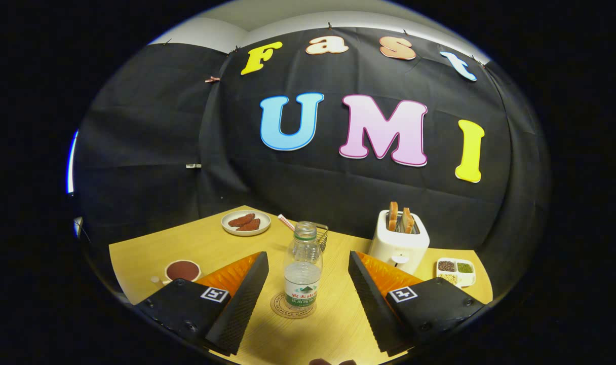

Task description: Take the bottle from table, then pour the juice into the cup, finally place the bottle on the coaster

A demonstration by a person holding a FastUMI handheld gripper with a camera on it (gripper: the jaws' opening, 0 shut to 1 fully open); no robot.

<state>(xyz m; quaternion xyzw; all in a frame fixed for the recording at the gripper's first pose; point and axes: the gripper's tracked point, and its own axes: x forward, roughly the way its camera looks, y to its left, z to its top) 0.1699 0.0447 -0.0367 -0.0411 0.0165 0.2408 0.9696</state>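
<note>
A clear plastic bottle with no cap stands upright on a round coaster on the wooden table. It sits just ahead of my gripper, centred between the two fingers, with a gap on each side, so neither pad touches it. The gripper is open. A white cup holding dark red juice rests to the left, beside the left finger.
A white plate with brownish-red food lies at the back left. A small wire basket stands behind the bottle. A white toaster with bread slices and a divided dish of seeds are on the right.
</note>
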